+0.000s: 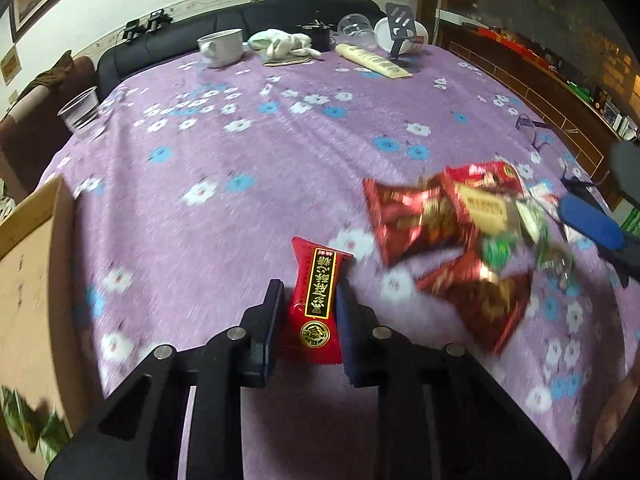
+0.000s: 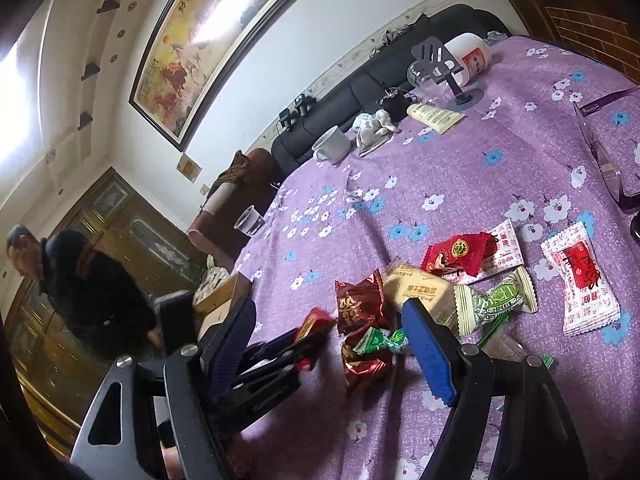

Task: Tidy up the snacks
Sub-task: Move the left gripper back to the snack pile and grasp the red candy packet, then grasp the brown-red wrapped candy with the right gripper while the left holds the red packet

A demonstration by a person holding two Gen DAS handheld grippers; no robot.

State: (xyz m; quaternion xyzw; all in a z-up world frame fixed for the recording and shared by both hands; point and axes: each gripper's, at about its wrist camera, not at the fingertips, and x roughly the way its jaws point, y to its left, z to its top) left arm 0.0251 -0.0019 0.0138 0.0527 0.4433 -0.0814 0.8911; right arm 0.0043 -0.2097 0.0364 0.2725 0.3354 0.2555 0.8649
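Nearest the lens in the left view, my left tool (image 1: 308,312) is clamped on a red packet (image 1: 316,300), one finger pressed to each long side, low in the centre of the frame. I judge the packet lifted clear of the purple cloth (image 1: 260,160), though motion blur keeps me from being sure.

A cardboard box (image 1: 28,280) stands at the lower left edge of that view, with green wrappers (image 1: 24,424) showing in its bottom corner, so I take it as the place the snacks go and some sorting as already done. How many are inside I cannot tell.

Much is left. The pile (image 2: 420,292) sits in the middle of the right view: dark red packets, a beige one, green-and-white sweets, a bright red one, and a white packet (image 2: 584,284) apart at the right.

My right tool (image 2: 332,332) is spread wide, holding nothing, low in its frame over the near edge of the pile; whether a finger touches a wrapper I cannot tell. By my reckoning the red packet goes to the box next.
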